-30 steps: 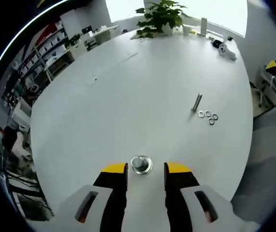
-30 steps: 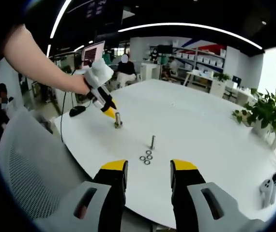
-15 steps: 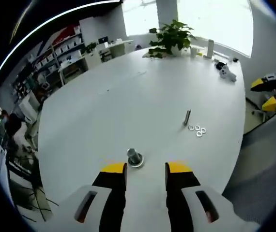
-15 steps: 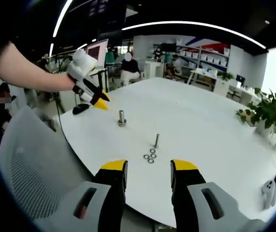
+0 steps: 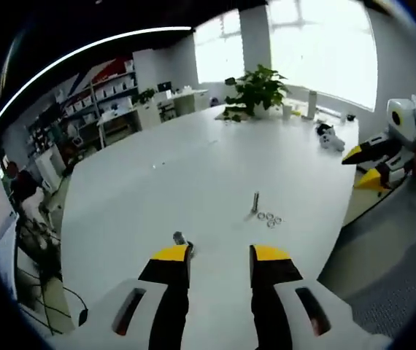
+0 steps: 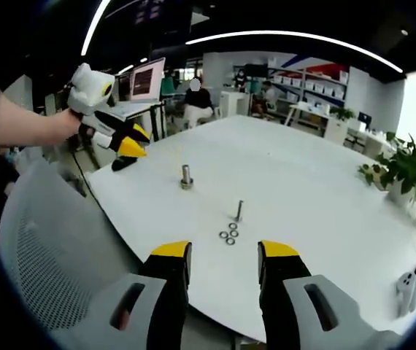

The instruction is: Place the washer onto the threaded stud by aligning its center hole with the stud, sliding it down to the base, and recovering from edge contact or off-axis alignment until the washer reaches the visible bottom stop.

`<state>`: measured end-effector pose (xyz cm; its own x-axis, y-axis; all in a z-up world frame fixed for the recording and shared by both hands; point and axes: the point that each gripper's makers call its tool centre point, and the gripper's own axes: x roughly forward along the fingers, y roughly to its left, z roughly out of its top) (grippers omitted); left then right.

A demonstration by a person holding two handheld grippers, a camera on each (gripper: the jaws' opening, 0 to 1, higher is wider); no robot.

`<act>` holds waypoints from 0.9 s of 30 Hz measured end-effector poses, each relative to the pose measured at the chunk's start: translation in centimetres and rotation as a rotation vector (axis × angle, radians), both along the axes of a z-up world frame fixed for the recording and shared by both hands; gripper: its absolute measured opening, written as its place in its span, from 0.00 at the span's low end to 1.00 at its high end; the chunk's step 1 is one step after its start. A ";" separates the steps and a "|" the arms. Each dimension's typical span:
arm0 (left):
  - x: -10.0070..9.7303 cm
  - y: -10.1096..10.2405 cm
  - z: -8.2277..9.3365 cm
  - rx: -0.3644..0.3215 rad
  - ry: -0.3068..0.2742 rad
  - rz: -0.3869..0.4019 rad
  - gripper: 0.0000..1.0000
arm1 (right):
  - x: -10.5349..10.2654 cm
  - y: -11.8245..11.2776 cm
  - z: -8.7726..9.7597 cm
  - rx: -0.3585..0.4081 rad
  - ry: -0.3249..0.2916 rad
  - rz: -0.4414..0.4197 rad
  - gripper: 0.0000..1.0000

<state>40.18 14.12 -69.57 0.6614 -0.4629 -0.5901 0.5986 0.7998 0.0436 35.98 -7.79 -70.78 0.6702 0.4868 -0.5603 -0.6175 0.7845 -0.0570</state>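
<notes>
A threaded stud on a round metal base (image 6: 186, 177) stands upright on the white table (image 6: 303, 189); in the left gripper view the stud (image 5: 179, 238) peeks out just beyond my left jaw tip. A thinner bolt (image 6: 239, 211) stands nearer the middle, with three loose washers (image 6: 229, 235) lying beside it, the same washers (image 5: 270, 218) in the left gripper view. My left gripper (image 5: 220, 255) is open and empty, held back from the table edge; the left gripper (image 6: 129, 140) is held by a hand. My right gripper (image 6: 223, 251) is open, empty, off the near edge.
A grey mesh chair back (image 6: 40, 248) stands at the table's edge below the left gripper. Potted plants (image 6: 401, 171) and small items sit at the far end of the table. The right gripper (image 5: 379, 157) hovers off the table's side. A person sits at desks behind.
My left gripper has drawn back and up from the stud, which was right between its jaw tips a second ago. The right gripper has hardly moved.
</notes>
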 end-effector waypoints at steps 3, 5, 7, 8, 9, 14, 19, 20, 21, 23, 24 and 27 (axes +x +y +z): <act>-1.0 0.6 -0.2 -0.004 -0.005 0.014 0.30 | 0.0 0.1 -0.1 -0.007 0.002 0.009 0.39; -1.5 0.9 -0.2 -0.028 0.005 0.032 0.31 | -0.1 0.1 -0.2 -0.011 0.006 0.008 0.39; -2.0 1.3 -0.1 -0.038 -0.001 0.045 0.31 | -0.1 0.0 -0.2 -0.008 0.007 0.003 0.39; -2.2 1.4 0.0 -0.041 -0.005 0.048 0.31 | 0.0 0.0 -0.2 -0.007 0.008 0.002 0.39; -2.5 1.6 0.0 -0.045 -0.009 0.056 0.31 | 0.0 0.0 -0.2 -0.007 0.008 0.001 0.39; -2.7 1.9 0.2 -0.088 -0.020 0.083 0.31 | -0.1 0.1 -0.3 -0.020 0.010 0.012 0.39; -2.7 2.0 1.4 -0.090 -0.050 0.062 0.31 | -0.2 0.1 -0.4 -0.018 0.017 0.012 0.39; -2.8 2.1 1.6 -0.097 -0.055 0.067 0.31 | -0.2 0.1 -0.4 -0.018 0.017 0.014 0.39; -2.8 2.2 1.6 -0.104 -0.058 0.071 0.31 | -0.2 0.2 -0.4 -0.019 0.014 0.016 0.39; -2.9 2.4 1.4 -0.130 -0.046 0.089 0.31 | -0.2 0.3 -0.3 -0.023 0.008 0.023 0.39; -3.0 2.4 1.4 -0.136 -0.043 0.090 0.31 | -0.2 0.3 -0.3 -0.022 0.009 0.024 0.39; -3.4 2.7 1.5 -0.124 -0.054 0.092 0.31 | -0.3 0.4 -0.6 -0.021 0.023 0.024 0.39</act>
